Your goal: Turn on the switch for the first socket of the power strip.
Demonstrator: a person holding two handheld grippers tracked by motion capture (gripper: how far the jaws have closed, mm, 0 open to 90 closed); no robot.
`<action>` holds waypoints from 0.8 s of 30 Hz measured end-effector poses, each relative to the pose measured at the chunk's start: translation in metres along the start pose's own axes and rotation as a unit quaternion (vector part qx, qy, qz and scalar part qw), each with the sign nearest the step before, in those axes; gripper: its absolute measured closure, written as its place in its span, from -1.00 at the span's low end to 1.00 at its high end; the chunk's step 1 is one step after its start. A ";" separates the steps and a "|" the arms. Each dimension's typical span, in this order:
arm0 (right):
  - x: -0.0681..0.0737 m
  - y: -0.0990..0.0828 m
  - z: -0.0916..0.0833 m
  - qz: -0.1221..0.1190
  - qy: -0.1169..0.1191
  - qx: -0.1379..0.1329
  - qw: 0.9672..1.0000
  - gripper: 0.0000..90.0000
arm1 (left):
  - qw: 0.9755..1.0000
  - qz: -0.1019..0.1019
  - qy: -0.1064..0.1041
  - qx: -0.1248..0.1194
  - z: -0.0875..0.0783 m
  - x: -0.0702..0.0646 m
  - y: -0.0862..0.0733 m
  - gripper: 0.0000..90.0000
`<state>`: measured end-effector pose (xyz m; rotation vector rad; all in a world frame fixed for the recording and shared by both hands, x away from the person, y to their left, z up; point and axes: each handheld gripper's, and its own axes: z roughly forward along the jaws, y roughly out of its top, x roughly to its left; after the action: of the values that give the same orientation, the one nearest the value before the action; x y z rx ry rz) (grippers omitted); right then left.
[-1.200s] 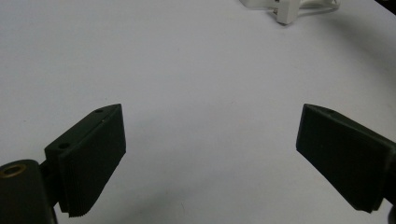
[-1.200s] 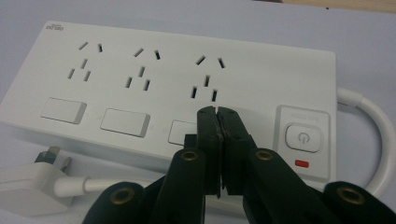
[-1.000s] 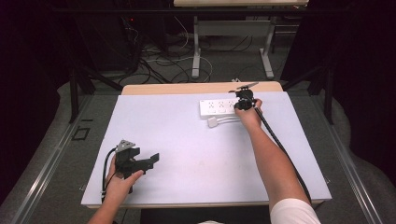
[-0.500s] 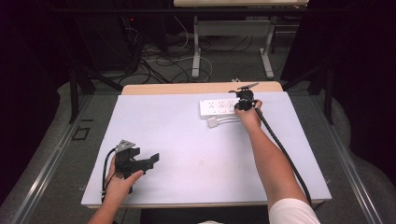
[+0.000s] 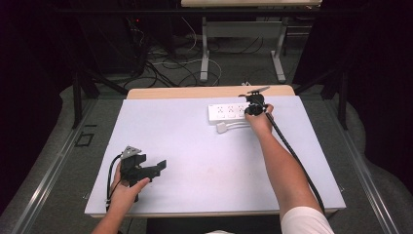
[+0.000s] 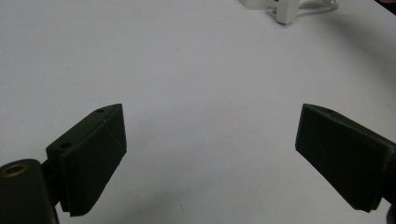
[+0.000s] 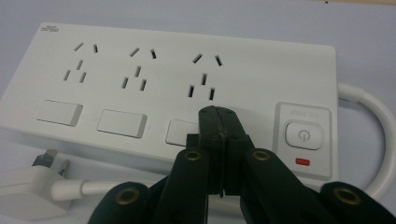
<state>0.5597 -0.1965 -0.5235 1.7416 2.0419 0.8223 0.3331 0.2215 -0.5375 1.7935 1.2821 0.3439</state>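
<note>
Change: nothing has moved since the earlier frame.
Right gripper [image 7: 218, 114]: jaws together, tips on the third switch [image 7: 182, 132] of the power strip [image 5: 234, 111] at the tabletop's far edge.
Left gripper [image 5: 146, 169]: jaws apart, empty, near corner.
Tip: press straight down, avoiding the power button [image 7: 303, 135].

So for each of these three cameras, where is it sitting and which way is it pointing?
High view: above the person's side, looking forward and down on the table; both forearms, left gripper, right gripper.
Left gripper view: rides the left gripper, looks across the table between open jaws.
Right gripper view: rides the right gripper, shut jaws over the power strip.
Shared: the white plug shows in both gripper views.
</note>
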 end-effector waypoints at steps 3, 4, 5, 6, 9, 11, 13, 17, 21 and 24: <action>0.000 0.000 -0.001 0.002 0.004 0.002 1.000 0.99 | 1.000 0.000 0.000 0.001 0.000 0.001 0.000 -0.80; 0.000 0.000 0.000 0.001 0.001 0.002 1.000 0.98 | 1.000 0.000 0.000 0.002 0.000 0.001 0.000 -0.80; 0.001 0.000 -0.001 0.000 0.003 0.001 1.000 0.96 | 1.000 -0.001 0.000 0.002 -0.001 0.001 0.000 -0.80; 0.001 0.000 -0.002 -0.001 0.009 0.001 1.000 0.95 | 1.000 -0.001 0.001 0.002 -0.001 0.001 0.000 -0.80; 0.002 0.002 -0.004 -0.004 0.009 -0.008 1.000 0.88 | 1.000 -0.001 0.001 -0.001 0.000 0.000 0.000 -0.80; 0.002 0.002 -0.005 -0.003 0.010 -0.010 1.000 0.85 | 1.000 -0.001 0.000 -0.002 0.000 0.000 0.001 -0.80; 0.002 0.003 -0.007 -0.003 0.011 -0.010 1.000 0.81 | 1.000 -0.002 0.000 -0.001 -0.001 0.000 0.001 -0.80; 0.002 0.003 -0.010 -0.005 0.015 -0.012 1.000 0.72 | 1.000 -0.001 -0.001 -0.002 -0.001 0.000 0.001 -0.80; 0.004 0.004 -0.014 -0.011 0.021 -0.018 1.000 0.58 | 1.000 0.002 0.002 -0.005 0.000 0.000 0.001 -0.80; 0.006 0.005 -0.017 -0.016 0.024 -0.021 0.999 0.51 | 1.000 0.005 0.002 -0.006 0.000 -0.001 0.001 -0.80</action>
<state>0.5523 -0.1942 -0.5069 1.6766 2.0621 0.8991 0.3330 0.2210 -0.5363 1.7908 1.2728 0.3596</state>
